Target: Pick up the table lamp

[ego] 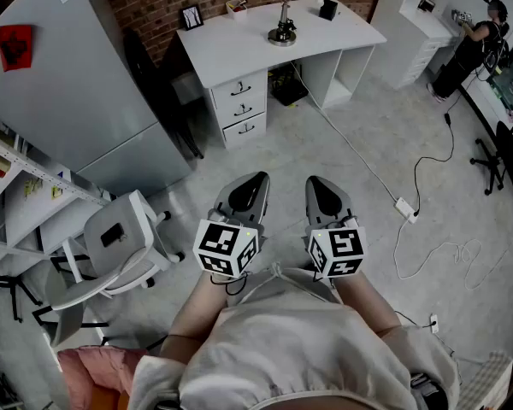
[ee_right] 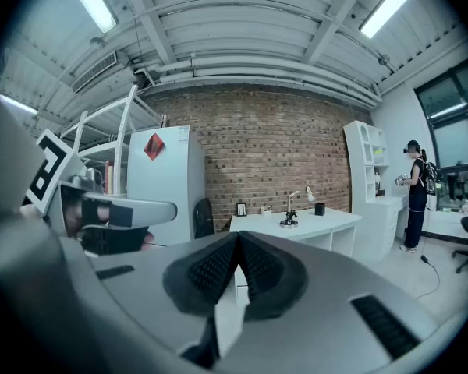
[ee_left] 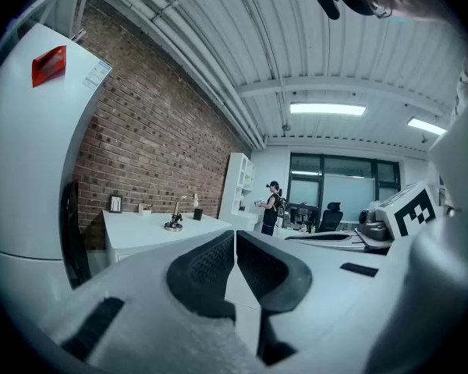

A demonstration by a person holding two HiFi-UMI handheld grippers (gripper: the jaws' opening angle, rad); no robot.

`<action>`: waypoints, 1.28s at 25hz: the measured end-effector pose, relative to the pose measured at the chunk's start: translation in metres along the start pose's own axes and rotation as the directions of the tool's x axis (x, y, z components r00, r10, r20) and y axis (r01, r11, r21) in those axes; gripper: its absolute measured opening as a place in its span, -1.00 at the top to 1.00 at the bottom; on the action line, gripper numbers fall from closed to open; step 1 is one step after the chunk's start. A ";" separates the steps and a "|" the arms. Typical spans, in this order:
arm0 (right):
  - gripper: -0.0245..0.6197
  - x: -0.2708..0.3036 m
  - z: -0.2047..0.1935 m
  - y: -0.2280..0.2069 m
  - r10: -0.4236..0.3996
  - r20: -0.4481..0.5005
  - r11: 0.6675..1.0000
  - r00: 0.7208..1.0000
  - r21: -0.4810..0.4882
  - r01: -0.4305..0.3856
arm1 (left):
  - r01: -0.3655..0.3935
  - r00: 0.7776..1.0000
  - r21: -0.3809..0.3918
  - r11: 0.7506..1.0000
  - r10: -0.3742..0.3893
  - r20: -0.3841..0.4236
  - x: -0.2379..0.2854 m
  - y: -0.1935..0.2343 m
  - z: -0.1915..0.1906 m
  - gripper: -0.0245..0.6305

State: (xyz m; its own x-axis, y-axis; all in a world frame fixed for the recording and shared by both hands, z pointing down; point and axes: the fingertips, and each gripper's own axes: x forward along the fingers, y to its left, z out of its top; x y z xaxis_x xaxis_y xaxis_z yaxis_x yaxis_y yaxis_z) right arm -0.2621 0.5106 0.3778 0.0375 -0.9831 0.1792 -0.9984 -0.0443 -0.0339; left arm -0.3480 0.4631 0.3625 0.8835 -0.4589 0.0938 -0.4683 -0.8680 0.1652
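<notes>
Table lamp [ego: 284,24] stood upright far ahead, centred between the closed, empty left gripper [ego: 253,184] and right gripper [ego: 321,188]; neither nearer.

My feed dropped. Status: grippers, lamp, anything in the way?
Left gripper and right gripper shut, empty, side by side. Table lamp upright on white desk, far ahead, untouched. Cable lies across the floor between.
</notes>
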 end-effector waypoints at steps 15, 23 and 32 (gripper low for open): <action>0.83 0.002 -0.001 -0.003 -0.014 0.017 0.999 1.000 0.052 0.013 | 0.002 1.000 -0.025 1.000 -0.003 -0.024 0.002 0.005 -0.008 0.86; 0.84 0.017 -0.021 -0.036 -0.039 -0.045 0.996 0.998 0.074 0.043 | -0.011 0.997 -0.080 0.997 0.004 -0.081 0.031 0.010 -0.033 0.86; 0.83 0.080 -0.016 -0.110 0.035 -0.053 0.993 0.998 0.111 -0.029 | -0.090 0.992 -0.090 0.992 0.082 -0.092 0.120 0.028 -0.031 0.86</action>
State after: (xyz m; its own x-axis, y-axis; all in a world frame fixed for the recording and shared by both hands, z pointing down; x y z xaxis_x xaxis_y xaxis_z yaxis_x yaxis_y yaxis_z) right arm -0.1497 0.4398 0.4115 -0.0002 -0.9733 0.2296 -0.9884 -0.0347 -0.1479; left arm -0.2553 0.3903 0.4090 0.8380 -0.5089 0.1970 -0.5446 -0.8026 0.2433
